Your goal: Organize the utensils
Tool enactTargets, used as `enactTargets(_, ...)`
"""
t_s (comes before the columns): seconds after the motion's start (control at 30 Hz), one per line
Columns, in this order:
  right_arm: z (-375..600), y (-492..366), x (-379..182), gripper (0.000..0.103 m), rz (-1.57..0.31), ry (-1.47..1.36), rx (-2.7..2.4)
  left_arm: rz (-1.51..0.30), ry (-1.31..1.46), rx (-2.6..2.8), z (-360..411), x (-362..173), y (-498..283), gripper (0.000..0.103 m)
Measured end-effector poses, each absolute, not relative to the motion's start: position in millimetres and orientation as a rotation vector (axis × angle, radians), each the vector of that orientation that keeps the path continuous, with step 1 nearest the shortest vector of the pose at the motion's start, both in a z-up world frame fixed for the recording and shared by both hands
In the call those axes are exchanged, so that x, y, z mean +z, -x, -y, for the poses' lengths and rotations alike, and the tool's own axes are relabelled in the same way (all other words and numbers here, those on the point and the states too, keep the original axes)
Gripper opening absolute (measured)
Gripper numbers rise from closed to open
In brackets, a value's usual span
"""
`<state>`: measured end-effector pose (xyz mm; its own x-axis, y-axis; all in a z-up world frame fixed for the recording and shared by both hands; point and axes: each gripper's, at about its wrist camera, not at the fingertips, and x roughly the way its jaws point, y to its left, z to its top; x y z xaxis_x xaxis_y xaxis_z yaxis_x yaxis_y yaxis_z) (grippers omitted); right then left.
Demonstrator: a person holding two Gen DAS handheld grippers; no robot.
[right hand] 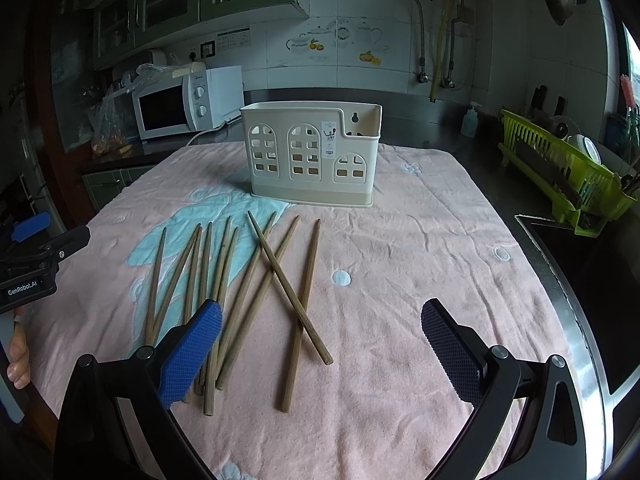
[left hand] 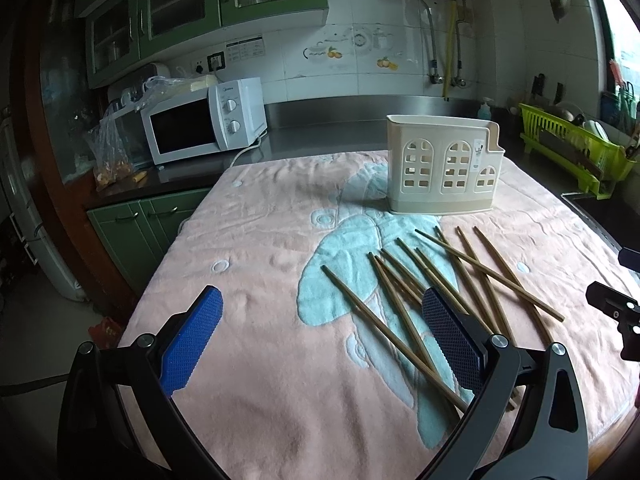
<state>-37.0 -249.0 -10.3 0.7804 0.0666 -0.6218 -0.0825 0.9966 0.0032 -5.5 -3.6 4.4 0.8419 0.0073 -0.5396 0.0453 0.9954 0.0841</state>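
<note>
The left tool (left hand: 322,340) is hovering wide open over the pink towel (left hand: 260,240) on the desk, gripping nothing. The right tool (right hand: 322,344) is likewise standing wide open and empty. The chopsticks (right hand: 248,280) are lying loose on the towel, several crossing, between the tools and the holder (right hand: 312,152). The cream holder is standing upright at the far end of the towel, apart from the chopsticks. A microwave (left hand: 204,120) is sitting behind on the left.

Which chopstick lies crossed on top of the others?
The chopstick running from upper left to lower right, crossing over two others; the rest fan out roughly parallel toward the holder.
</note>
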Motion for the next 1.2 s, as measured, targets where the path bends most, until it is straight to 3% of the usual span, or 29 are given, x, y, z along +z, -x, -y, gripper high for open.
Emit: enactTargets(1.2,256.5,41.0,-5.4,0.097,-0.651,0.007,0.079,-0.577,-0.082,-0.004,3.9,2.5,9.6,0.099)
